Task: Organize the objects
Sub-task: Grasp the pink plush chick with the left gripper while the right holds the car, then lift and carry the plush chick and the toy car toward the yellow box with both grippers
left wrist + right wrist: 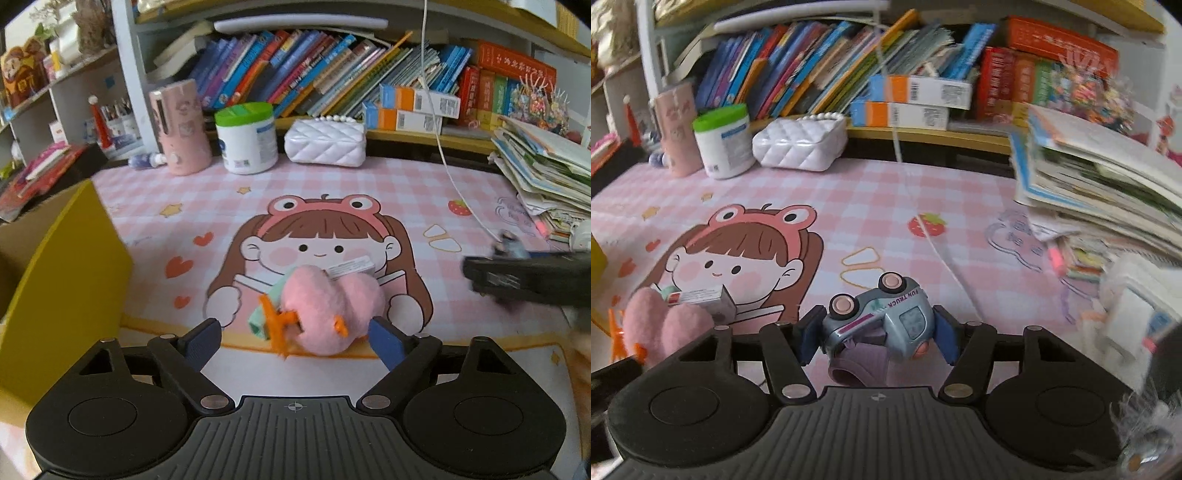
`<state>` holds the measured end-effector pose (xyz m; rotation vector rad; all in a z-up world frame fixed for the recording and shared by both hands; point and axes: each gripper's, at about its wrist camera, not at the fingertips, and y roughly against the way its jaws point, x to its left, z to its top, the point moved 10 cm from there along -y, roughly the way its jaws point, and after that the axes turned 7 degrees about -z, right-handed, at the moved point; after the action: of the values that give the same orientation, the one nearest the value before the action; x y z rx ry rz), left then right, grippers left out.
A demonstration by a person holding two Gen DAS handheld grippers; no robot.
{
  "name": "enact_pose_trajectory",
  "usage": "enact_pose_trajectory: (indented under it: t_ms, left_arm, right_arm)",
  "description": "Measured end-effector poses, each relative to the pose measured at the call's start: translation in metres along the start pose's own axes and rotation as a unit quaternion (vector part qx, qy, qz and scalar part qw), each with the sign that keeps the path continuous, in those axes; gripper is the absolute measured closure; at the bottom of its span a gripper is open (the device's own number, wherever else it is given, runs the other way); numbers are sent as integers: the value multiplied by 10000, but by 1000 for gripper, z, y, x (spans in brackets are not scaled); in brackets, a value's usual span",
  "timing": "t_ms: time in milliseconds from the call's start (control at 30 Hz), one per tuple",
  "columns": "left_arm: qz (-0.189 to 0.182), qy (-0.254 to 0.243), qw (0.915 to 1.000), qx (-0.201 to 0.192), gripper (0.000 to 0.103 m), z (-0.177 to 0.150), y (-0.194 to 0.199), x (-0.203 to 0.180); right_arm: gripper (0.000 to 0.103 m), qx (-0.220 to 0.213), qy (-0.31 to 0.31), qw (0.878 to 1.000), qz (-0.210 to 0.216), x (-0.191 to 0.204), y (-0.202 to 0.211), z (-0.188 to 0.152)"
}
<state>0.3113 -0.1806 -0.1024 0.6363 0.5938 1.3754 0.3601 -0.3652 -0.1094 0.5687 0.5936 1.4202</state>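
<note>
A pink heart plush (328, 306) lies on the cartoon desk mat (184, 177), with an orange clip (275, 321) and a mint piece at its left and a small white box (351, 266) behind it. My left gripper (295, 338) stands open around the plush; the right pad is next to it and the left pad is well clear. In the right wrist view a grey-blue toy truck (882, 314) lies on its side, wheels up. My right gripper (877, 341) is shut on the truck, a pad on each side. The right gripper (517, 280) shows blurred at the right in the left wrist view.
A yellow box (55, 277) stands at the left. A leaning pile of books (546, 173) fills the right. At the back stand a pink bottle (181, 129), a green-lidded tub (245, 140) and a white quilted bag (325, 142). A white cable (454, 177) hangs down.
</note>
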Motion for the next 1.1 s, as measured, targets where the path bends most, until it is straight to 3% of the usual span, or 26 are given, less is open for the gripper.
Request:
enact_pose_trajectory:
  t_ms: [267, 400, 500, 533, 767, 1100]
  left_arm:
    - [-122, 52, 9996, 236, 16, 3, -38, -11]
    - [-68, -128, 9998, 126, 18, 7, -43, -15]
    - [-53, -375, 9993, 30, 36, 9, -43, -18]
    - [-70, -432, 9990, 44, 36, 9, -42, -19]
    - [-307, -367, 9987, -198, 37, 7, -8, -17]
    - [-353, 61, 9993, -78, 37, -22, 33, 2]
  right_arm:
    - [44, -34, -73, 9999, 136, -9, 33, -8]
    - [44, 28, -67, 9998, 184, -7, 42, -15]
    - [44, 91, -57, 9998, 167, -5, 45, -21]
    - [44, 117, -66, 9998, 155, -5, 46, -23]
    - [44, 137, -100, 9997, 173, 3, 57, -29]
    - [44, 221, 116, 9994, 222, 32, 76, -46]
